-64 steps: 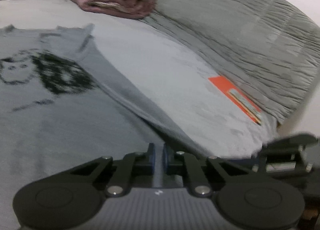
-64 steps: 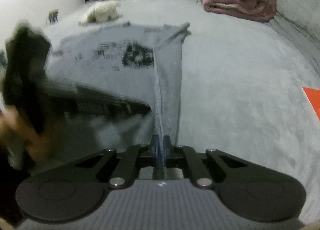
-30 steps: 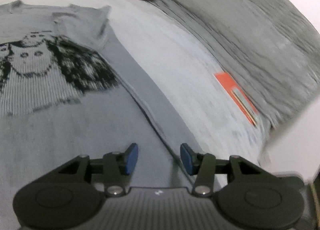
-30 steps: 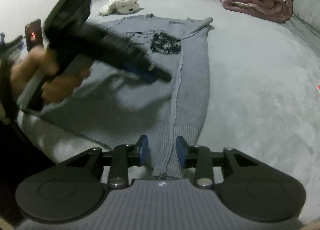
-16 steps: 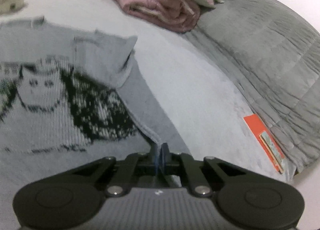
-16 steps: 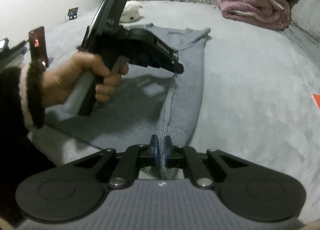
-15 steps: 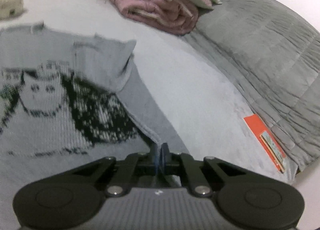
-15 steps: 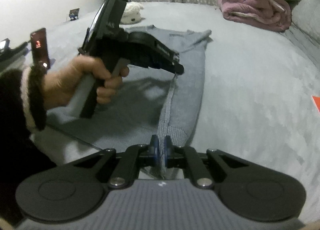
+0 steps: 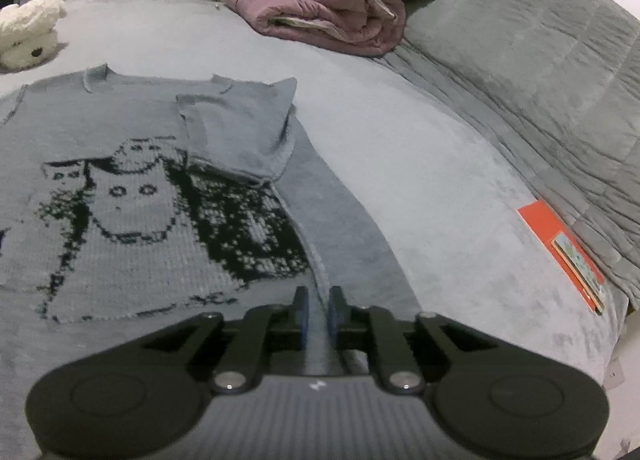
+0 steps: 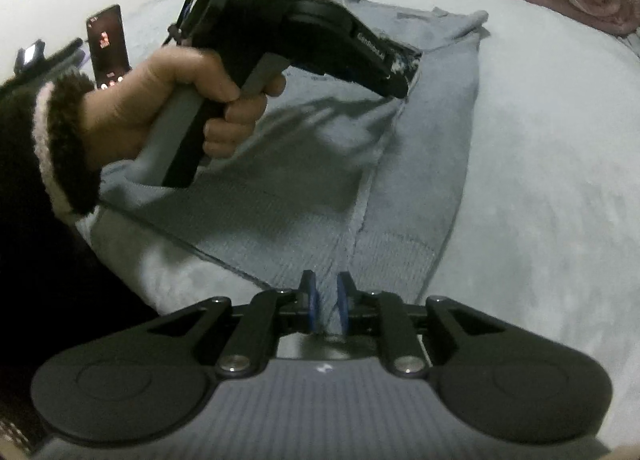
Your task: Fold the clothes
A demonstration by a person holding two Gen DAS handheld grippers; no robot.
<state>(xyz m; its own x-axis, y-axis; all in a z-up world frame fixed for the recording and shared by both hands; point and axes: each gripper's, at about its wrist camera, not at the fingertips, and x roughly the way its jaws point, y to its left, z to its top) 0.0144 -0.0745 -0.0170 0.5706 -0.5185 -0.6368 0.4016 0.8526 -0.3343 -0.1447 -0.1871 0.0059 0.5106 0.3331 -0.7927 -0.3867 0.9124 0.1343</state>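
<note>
Both tongs are opening at a narrow gap: the left tongs (image 9: 318, 306) straddle the folded side edge of the grey sweater (image 9: 132, 196) beside its black knitted figure, and the right tongs (image 10: 326, 300) straddle the same edge down at the ribbed hem. Whether the blue pads still press the knit I cannot tell; fabric lies between them in both views.

From largest to smallest: the grey bed (image 9: 440, 164) carries everything. The sweater lies flat on it, front up, one side folded in as a long strip with the sleeve turned over the chest. A rolled mauve blanket (image 9: 328, 8) sits well beyond the collar, a white plush toy (image 9: 28, 32) near the far shoulder, an orange card (image 9: 560, 252) at the bed's edge. In the right wrist view, a hand (image 10: 172, 104) with a furry cuff grips the left tool's handle above the sweater, and a lit phone (image 10: 107, 46) stands behind.
</note>
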